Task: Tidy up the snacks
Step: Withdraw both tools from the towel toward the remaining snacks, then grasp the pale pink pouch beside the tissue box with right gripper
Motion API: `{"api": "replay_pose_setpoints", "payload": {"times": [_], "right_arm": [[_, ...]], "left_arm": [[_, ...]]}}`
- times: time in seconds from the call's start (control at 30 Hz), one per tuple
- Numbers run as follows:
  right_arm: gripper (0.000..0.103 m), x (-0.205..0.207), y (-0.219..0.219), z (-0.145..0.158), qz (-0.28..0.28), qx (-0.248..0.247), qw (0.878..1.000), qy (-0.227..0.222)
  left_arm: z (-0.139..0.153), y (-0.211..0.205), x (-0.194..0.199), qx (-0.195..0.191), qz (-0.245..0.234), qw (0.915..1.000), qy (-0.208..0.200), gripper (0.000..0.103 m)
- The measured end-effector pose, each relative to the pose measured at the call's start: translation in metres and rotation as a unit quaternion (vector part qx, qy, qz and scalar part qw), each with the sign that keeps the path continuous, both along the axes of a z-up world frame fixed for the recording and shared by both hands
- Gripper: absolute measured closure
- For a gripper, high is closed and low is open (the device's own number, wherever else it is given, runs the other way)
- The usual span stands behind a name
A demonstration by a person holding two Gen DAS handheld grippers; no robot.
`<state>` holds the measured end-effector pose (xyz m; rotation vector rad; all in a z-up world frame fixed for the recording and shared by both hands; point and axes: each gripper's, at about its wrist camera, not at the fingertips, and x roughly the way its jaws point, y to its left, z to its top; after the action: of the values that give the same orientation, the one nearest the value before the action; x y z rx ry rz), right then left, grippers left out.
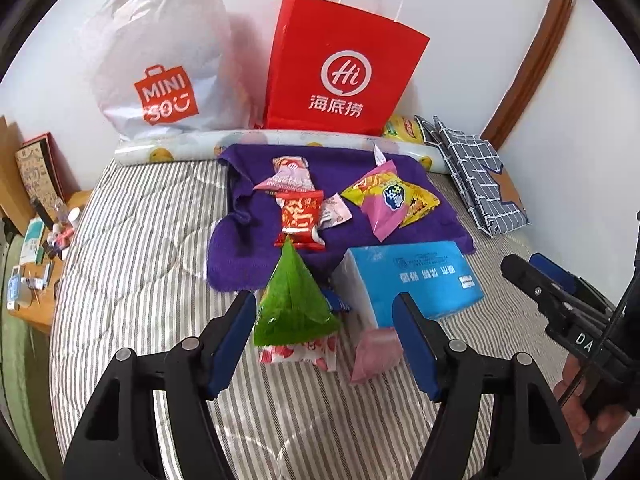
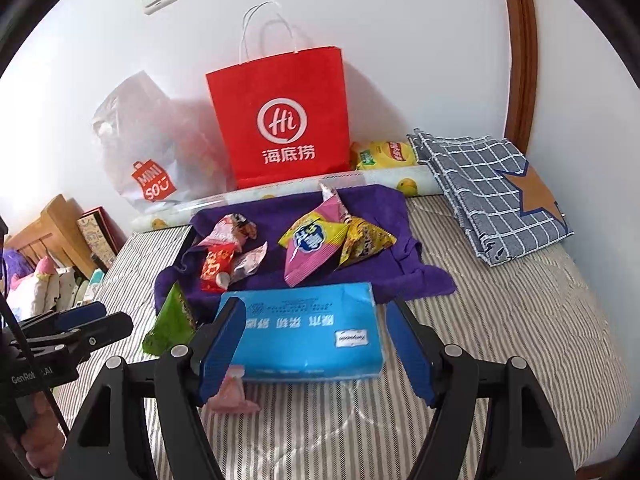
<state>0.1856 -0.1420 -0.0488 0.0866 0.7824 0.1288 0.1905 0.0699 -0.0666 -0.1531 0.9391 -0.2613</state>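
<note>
Field notes, snacks on the striped bed (image 1: pixel 140 280).

Biggest item near me: the blue tissue pack (image 2: pixel 304 336), lying flat at the near edge of the purple towel (image 1: pixel 248 236). I judge it soft, light and squashy; best taken across its short sides. My right gripper (image 2: pixel 316 348) stands open, with the pack's width between the pads and no pressing visible.

Next, the green pyramid packet (image 1: pixel 292 300), upright just left of the tissues. Probably crinkly, slick film, nearly weightless; I'd pinch a sealed edge. My left gripper (image 1: pixel 324 344) is open and empty, the packet ahead of its left pad.

Smaller: pink-yellow packet (image 1: pixel 384 204) and red packet (image 1: pixel 298 220) on the towel, pink sachet (image 1: pixel 376 354) near me. All flimsy; grip the seams.
</note>
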Motion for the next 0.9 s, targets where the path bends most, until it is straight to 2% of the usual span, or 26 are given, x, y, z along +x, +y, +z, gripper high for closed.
{"api": "replay_pose_setpoints", "payload": {"times": [0.73, 0.9], "right_arm": [[0.032, -0.010, 0.040, -0.037, 0.032, 0.002, 0.999, 0.037], [0.035, -0.007, 0.049, -0.049, 0.041, 0.010, 0.998, 0.053]], "left_arm": [[-0.027, 0.051, -0.011, -0.002, 0.052, 0.9977, 0.045, 0.033], [-0.036, 0.061, -0.009, -0.001, 0.061, 0.9966, 0.055, 0.033]]}}
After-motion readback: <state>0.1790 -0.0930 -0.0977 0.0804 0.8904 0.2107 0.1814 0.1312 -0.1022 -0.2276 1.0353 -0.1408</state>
